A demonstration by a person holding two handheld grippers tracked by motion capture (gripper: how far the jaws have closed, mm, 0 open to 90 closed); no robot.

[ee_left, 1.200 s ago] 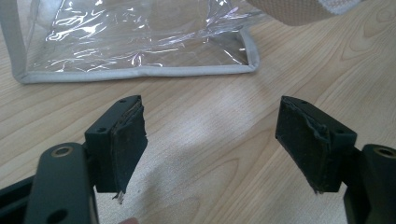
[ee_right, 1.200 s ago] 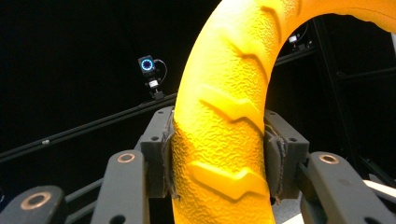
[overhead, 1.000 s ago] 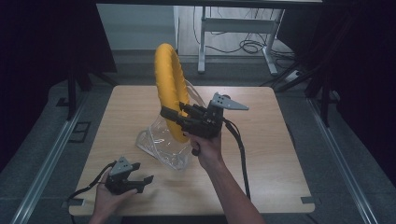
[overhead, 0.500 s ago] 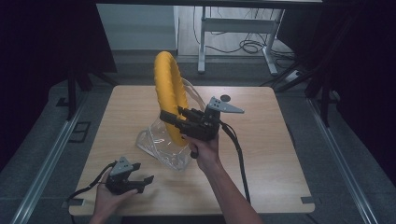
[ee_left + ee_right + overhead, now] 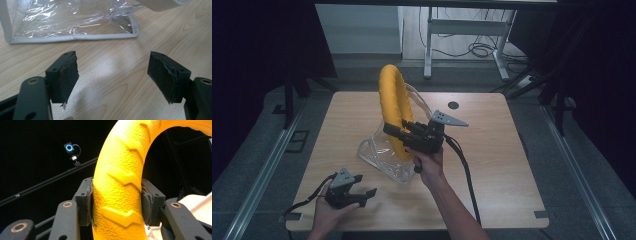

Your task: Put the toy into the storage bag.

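Note:
A big yellow ring (image 5: 393, 107) with a tread pattern stands on edge, its lower part inside a clear plastic bag (image 5: 382, 156) on the wooden table (image 5: 502, 150). My right gripper (image 5: 393, 130) is shut on the ring's lower right side; in the right gripper view both pads press the yellow ring (image 5: 122, 195) between them, at my right gripper (image 5: 117, 202). My left gripper (image 5: 367, 195) rests near the table's front left edge, open and holding nothing. In the left gripper view its jaws (image 5: 112, 77) stand wide over bare wood, with the bag (image 5: 72, 22) just ahead.
The bag has a grey trimmed edge (image 5: 75, 37). A small dark hole (image 5: 453, 105) marks the table near its far side. A cable (image 5: 464, 172) trails from my right gripper toward the front edge. Dark floor and a metal frame (image 5: 462, 30) lie beyond the table.
My right gripper has sunk with the yellow ring, whose lower part now sits deeper in the bag. The left gripper has stayed where it was.

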